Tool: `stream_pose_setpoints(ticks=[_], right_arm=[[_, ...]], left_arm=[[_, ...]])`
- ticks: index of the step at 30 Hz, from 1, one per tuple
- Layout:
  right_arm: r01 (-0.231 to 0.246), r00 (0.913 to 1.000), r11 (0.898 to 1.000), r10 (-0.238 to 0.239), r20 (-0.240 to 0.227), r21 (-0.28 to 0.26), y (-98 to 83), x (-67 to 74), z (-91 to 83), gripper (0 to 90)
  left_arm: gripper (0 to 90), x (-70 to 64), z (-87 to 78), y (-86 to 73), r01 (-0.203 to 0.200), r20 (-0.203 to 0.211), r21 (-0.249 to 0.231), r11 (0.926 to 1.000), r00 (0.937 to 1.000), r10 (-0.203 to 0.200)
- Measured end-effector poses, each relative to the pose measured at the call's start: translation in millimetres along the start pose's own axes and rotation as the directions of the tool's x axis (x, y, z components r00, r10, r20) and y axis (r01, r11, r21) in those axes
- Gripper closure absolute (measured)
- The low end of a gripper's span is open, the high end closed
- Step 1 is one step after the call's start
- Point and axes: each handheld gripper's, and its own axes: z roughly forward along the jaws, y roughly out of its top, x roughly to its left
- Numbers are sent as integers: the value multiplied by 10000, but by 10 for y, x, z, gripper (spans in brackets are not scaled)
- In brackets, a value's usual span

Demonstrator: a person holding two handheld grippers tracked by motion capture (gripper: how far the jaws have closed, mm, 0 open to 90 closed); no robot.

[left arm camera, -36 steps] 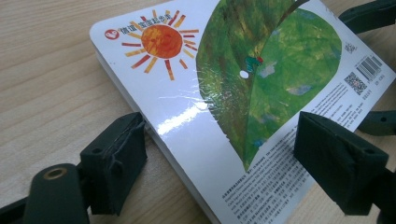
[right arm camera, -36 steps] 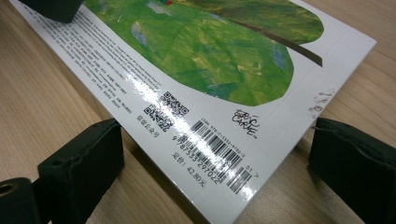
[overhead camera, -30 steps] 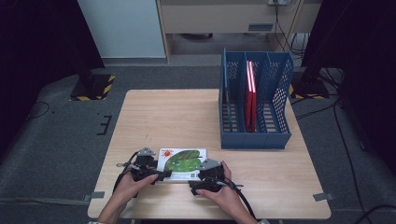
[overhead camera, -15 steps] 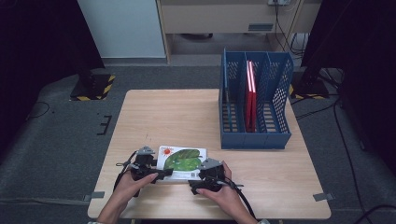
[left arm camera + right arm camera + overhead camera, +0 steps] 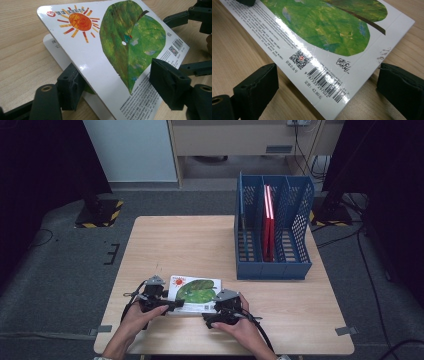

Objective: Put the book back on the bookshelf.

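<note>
Light wooden table (image 5: 200,245), grey carpet floor (image 5: 70,270), pale cabinet (image 5: 132,150), dark surroundings

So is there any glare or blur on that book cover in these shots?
Right gripper view: a white streak of glare crosses the glossy white picture book with the green leaf above the barcode, and the near black pads are soft. Left gripper view: a faint sheen on the cover's lower white part, print sharp. High view: evenly lit wooden table, dark corners, cover too small to read.
</note>
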Motion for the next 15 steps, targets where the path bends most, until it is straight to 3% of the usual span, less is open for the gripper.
stream_pose_setpoints(ticks=[5,11,15], right_arm=[[-402,9983,9992,399,-432,-71,1,-42,-24,41],[-405,9976,9989,392,-578,-215,-3,-68,-13,37],[-720,9951,9970,698,-696,-293,19,-141,-1,27]], left_arm=[[318,20,-8,-5,-137,29,65,9999,9999,137],[329,21,5,-10,-201,-20,246,9995,9998,202],[340,13,22,-8,-238,71,313,9992,9997,236]])
